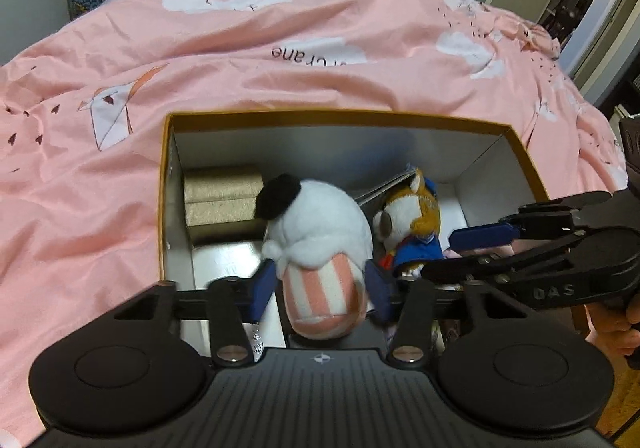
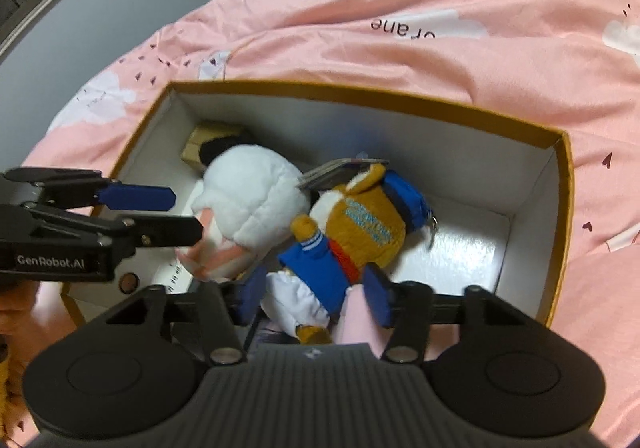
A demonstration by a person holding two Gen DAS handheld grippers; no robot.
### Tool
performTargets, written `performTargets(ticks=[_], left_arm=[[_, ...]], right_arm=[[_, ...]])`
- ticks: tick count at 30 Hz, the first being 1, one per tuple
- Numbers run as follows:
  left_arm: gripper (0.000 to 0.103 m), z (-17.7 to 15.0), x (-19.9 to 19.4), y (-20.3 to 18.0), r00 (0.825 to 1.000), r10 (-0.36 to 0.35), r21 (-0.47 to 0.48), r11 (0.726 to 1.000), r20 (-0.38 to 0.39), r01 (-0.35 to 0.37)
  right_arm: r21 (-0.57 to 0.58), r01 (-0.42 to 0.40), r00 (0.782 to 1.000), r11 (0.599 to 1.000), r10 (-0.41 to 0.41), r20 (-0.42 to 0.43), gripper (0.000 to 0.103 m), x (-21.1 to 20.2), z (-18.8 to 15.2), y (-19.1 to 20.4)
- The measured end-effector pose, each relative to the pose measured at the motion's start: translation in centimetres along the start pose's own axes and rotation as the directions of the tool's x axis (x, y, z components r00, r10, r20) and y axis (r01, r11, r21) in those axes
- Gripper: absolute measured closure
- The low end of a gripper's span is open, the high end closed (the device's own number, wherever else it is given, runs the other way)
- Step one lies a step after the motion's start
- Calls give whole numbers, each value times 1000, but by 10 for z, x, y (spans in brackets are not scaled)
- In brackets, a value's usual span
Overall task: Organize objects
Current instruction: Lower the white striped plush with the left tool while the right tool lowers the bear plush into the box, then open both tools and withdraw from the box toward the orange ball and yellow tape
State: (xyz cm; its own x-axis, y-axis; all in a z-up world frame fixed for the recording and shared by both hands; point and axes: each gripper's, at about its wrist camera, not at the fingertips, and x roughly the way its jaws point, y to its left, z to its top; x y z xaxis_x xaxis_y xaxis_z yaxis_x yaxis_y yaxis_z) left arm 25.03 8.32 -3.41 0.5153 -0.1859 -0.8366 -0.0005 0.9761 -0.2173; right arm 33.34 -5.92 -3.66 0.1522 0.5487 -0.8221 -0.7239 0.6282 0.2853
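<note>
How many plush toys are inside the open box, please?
2. The white plush lies mid-box between the left gripper fingers; the brown plush in blue lies beside it, at the right gripper. Others may be hidden underneath.

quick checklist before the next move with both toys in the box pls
1. Left gripper closed on the white plush toy with pink striped bottom: ok, blue pads touch both sides.
2. Right gripper closed on the brown plush toy in blue jacket: cannot tell, it sits between the pads.
3. Both toys inside the orange-rimmed white cardboard box: ok.
4. Gold boxes in the far corner clear of the toys: cannot tell.
5. Grippers apart from each other: ok.
</note>
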Motion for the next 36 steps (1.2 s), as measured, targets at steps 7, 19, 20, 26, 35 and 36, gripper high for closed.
performTargets(ticks=[7, 19, 20, 26, 35, 36], left_arm=[[74, -9, 16, -1, 1000, -18, -47, 999, 3, 18], [77, -13, 30, -9, 999, 48, 8, 999, -8, -48], [77, -13, 30, -11, 999, 53, 10, 999, -5, -53], [73, -14, 23, -9, 999, 50, 6, 999, 11, -50], [66, -25, -22, -18, 991, 57, 7, 998, 124, -58], [66, -28, -30, -22, 988, 58, 14, 998, 144, -61]], right_arm=[[1, -18, 999, 1000, 18, 39, 60, 12, 4, -3], [-114, 7, 1000, 994, -5, 16, 65, 29, 7, 10], [-113, 12, 1000, 994, -10, 17, 65, 30, 6, 10], [-123, 28, 999, 992, -24, 36, 62, 26, 5, 12], [-106, 70, 990, 992, -56, 130, 59, -17, -7, 31], [-106, 72, 987, 992, -55, 150, 59, -26, -10, 34]])
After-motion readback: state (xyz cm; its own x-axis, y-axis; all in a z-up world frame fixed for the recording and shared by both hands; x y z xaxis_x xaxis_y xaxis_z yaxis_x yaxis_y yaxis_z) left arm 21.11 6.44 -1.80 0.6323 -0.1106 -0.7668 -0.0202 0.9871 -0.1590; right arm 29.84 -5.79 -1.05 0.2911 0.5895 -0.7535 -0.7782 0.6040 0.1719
